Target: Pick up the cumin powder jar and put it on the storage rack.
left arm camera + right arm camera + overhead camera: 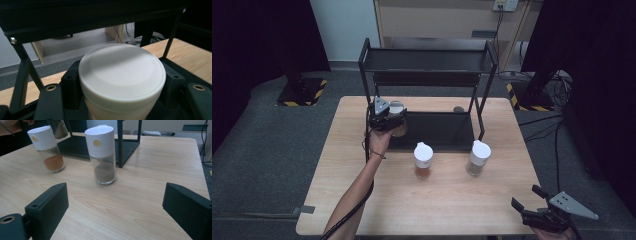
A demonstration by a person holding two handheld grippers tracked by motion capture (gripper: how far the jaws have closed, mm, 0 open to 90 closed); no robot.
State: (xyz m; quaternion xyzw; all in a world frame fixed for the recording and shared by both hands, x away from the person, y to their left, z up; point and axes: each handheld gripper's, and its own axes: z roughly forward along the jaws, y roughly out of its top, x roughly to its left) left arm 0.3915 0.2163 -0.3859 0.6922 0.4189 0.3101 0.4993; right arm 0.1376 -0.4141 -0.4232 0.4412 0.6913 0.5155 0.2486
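My left gripper (395,120) is shut on a spice jar (399,129) with a white cap (122,75), held at the left end of the black rack's lower shelf (437,131). In the left gripper view the black jaws press the jar from both sides just under the cap. Two more white-capped jars stand on the table in front of the rack: one with orange powder (423,161) (47,148) and one with brown powder (478,158) (102,155). My right gripper (525,196) (115,188) rests open near the table's front right corner, nothing between its jaws.
The two-tier black metal rack (427,60) stands at the back of the wooden table (362,200), its upper shelf bare. Its front right post (120,143) rises just behind the brown jar. Cables and black stands lie on the floor around the table.
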